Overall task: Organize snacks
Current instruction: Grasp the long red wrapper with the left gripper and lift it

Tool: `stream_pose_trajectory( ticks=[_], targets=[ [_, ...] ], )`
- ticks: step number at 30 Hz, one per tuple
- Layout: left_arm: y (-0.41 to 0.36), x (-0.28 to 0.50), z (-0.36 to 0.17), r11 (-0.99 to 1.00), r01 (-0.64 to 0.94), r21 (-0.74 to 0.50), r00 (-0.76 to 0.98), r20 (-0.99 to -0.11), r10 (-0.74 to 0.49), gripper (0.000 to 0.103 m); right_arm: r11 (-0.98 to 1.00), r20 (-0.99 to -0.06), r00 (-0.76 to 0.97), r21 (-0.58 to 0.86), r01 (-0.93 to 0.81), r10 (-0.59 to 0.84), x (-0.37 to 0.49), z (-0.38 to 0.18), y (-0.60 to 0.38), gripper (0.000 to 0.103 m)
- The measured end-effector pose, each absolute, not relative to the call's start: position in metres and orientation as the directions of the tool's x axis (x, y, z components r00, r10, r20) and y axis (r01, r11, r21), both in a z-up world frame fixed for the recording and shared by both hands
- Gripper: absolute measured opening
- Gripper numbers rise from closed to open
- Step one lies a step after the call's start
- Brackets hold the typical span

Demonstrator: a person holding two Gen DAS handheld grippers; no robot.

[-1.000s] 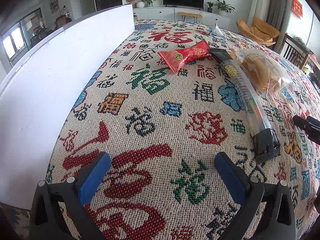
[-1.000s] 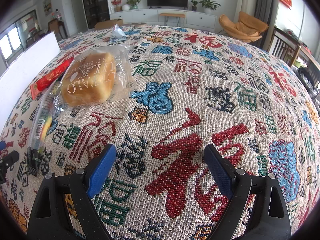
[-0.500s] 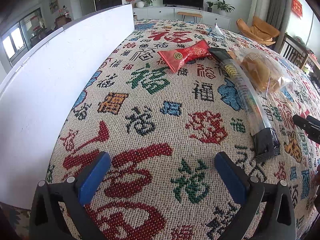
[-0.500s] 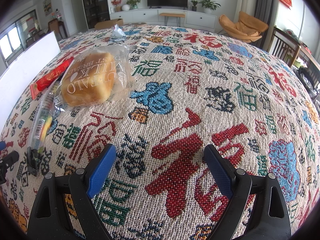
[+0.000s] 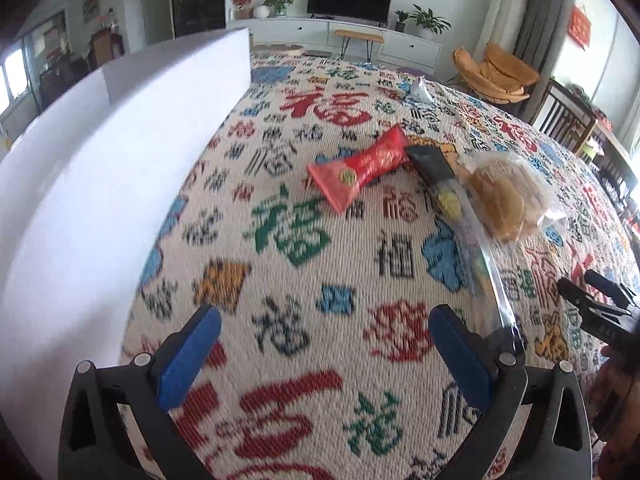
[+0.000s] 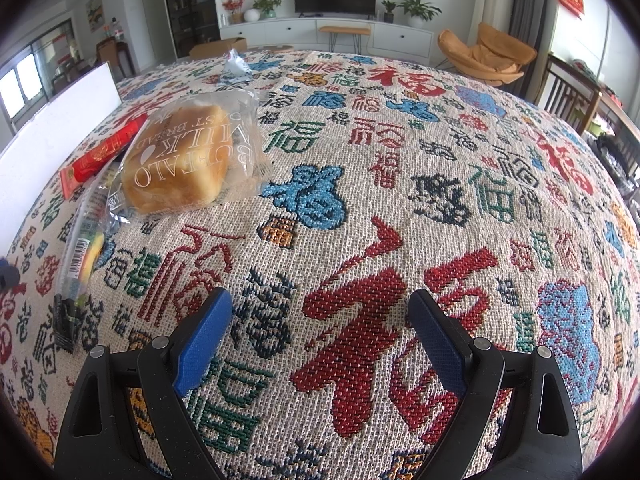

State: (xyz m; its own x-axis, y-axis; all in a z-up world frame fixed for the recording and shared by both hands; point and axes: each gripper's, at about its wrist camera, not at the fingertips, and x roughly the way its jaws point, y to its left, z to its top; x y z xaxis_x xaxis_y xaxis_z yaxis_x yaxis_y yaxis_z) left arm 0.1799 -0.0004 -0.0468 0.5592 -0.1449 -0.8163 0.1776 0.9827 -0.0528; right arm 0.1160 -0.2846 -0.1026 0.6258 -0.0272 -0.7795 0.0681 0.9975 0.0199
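The left gripper (image 5: 324, 354), black-framed with blue pads, stood wide open with nothing between its pads, above a woven tablecloth (image 5: 280, 280) patterned with red, green and blue characters. The right gripper (image 6: 320, 338), of the same build, was equally wide open and empty over the same cloth.

The snacks lay clustered together on the cloth. A clear-wrapped loaf of milk bread (image 6: 188, 160) sat ahead and to the left of the right gripper. Just beside the loaf, on its side toward a tall white panel (image 5: 100, 184) along the cloth's edge, lay a long clear snack tube with black ends (image 5: 460, 216); its near end reached down beside the left gripper's right pad. A red foil snack packet (image 5: 360, 168) lay beyond the tube, touching its far black end. A small crumpled silvery wrapper (image 6: 234, 68) lay farther off, past the loaf.
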Motion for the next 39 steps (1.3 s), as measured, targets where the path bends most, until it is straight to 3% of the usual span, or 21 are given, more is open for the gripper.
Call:
stream_pose_trajectory(
  ticks=[3, 5, 9, 10, 11, 13, 17, 24, 25, 26, 28, 33, 36, 39],
  targets=[
    [-0.022, 0.221, -0.035, 0.957, 0.281, 0.069, 0.58, -0.807, -0.112, 0.102, 0.997, -0.78, 0.626, 0.02, 0.068, -0.027, 0.116, -0.102, -0.284, 0.092],
    [-0.035, 0.247, -0.038, 0.941, 0.317, 0.116, 0.574, -0.814, -0.092, 0.095, 0.997, -0.78, 0.626, 0.02, 0.068, -0.027, 0.116, -0.103, -0.284, 0.092],
    [-0.055, 0.287, -0.057, 0.921, 0.372, 0.113, 0.509, -0.855, -0.101, 0.084, 0.997, -0.78, 0.626, 0.02, 0.068, -0.027, 0.116, -0.103, -0.285, 0.092],
    [-0.058, 0.295, -0.063, 0.92, 0.379, 0.103, 0.485, -0.868, -0.103, 0.066, 0.998, -0.78, 0.626, 0.02, 0.068, -0.027, 0.116, -0.103, -0.285, 0.092],
    [-0.058, 0.299, -0.069, 0.922, 0.377, 0.085, 0.455, -0.884, -0.105, 0.035, 0.998, -0.78, 0.626, 0.02, 0.068, -0.027, 0.116, -0.103, -0.285, 0.092],
    [-0.046, 0.297, -0.064, 0.936, 0.351, -0.021, 0.442, -0.878, -0.185, 0.025, 0.998, -0.78, 0.626, 0.02, 0.068, -0.027, 0.116, -0.103, -0.284, 0.092],
    [-0.02, 0.262, -0.051, 0.952, 0.291, -0.091, 0.44, -0.871, -0.218, 0.025, 0.997, -0.78, 0.626, 0.021, 0.068, -0.027, 0.116, -0.103, -0.285, 0.093],
    [0.017, 0.164, -0.039, 0.972, 0.216, -0.096, 0.446, -0.876, -0.185, 0.028, 0.997, -0.78, 0.626, 0.02, 0.068, -0.027, 0.116, -0.103, -0.285, 0.093],
    [0.018, 0.154, -0.041, 0.975, 0.205, -0.083, 0.46, -0.871, -0.171, 0.038, 0.997, -0.78, 0.626, 0.02, 0.068, -0.027, 0.116, -0.103, -0.285, 0.093],
    [0.017, 0.146, -0.042, 0.978, 0.198, -0.063, 0.478, -0.865, -0.152, 0.062, 0.997, -0.78, 0.626, 0.02, 0.068, -0.027, 0.116, -0.103, -0.285, 0.093],
    [0.011, 0.141, -0.047, 0.984, 0.179, -0.002, 0.52, -0.849, -0.096, 0.094, 0.997, -0.78, 0.626, 0.02, 0.068, -0.027, 0.116, -0.103, -0.285, 0.093],
    [0.001, 0.149, -0.064, 0.987, 0.151, 0.046, 0.533, -0.845, -0.042, 0.095, 0.997, -0.78, 0.626, 0.02, 0.068, -0.027, 0.116, -0.103, -0.285, 0.093],
    [0.007, 0.157, -0.079, 0.995, 0.097, 0.016, 0.513, -0.858, -0.037, 0.095, 0.997, -0.78, 0.626, 0.02, 0.068, -0.027, 0.116, -0.103, -0.284, 0.093],
    [0.011, 0.156, -0.083, 0.997, 0.072, 0.002, 0.542, -0.84, -0.038, 0.101, 0.997, -0.78, 0.626, 0.019, 0.068, -0.028, 0.117, -0.103, -0.285, 0.093]
  ],
)
